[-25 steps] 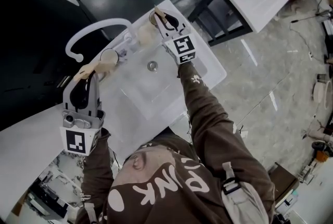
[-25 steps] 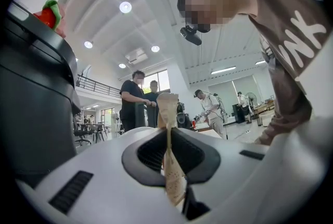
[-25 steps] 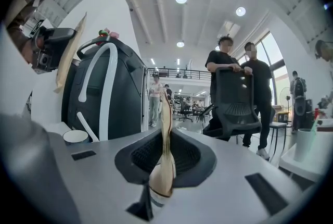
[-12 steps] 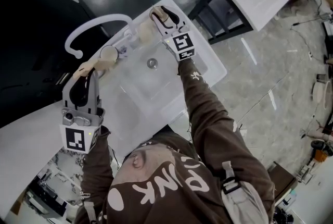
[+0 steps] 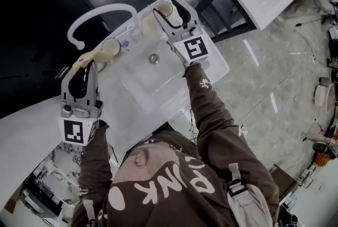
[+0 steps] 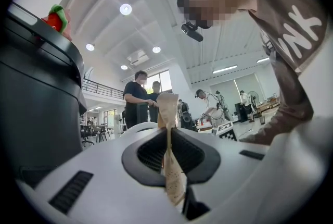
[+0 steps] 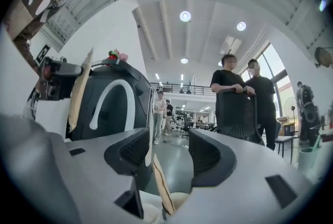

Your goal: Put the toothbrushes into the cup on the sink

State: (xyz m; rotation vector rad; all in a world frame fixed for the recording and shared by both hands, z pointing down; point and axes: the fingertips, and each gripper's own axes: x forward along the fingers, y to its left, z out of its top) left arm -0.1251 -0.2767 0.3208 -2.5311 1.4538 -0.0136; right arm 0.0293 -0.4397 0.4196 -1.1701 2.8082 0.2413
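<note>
- At the sink's (image 5: pixel 142 83) back corner: right gripper (image 7: pixel 167 150) jaws just swung wide open, gripping nothing; wrapped toothbrush (image 7: pixel 160 186) stands just below them in cup (image 7: pixel 178 201).
- By the sink's left edge: left gripper (image 6: pixel 169 150) clamped on second wrapped toothbrush (image 6: pixel 167 113).

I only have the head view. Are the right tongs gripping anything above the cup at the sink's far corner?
Observer: No. The right gripper view shows the right tongs have just been opening. Their jaws stand apart and the pads touch nothing.
Operator: So where is that toothbrush?
Observer: A paper-wrapped toothbrush leans below the gap, with its lower end in the cup.
Operator: And the left tongs?
Observer: The left gripper view shows the left tongs shut on a second wrapped toothbrush. Its wrapper sticks out past the jaw tips.
</note>
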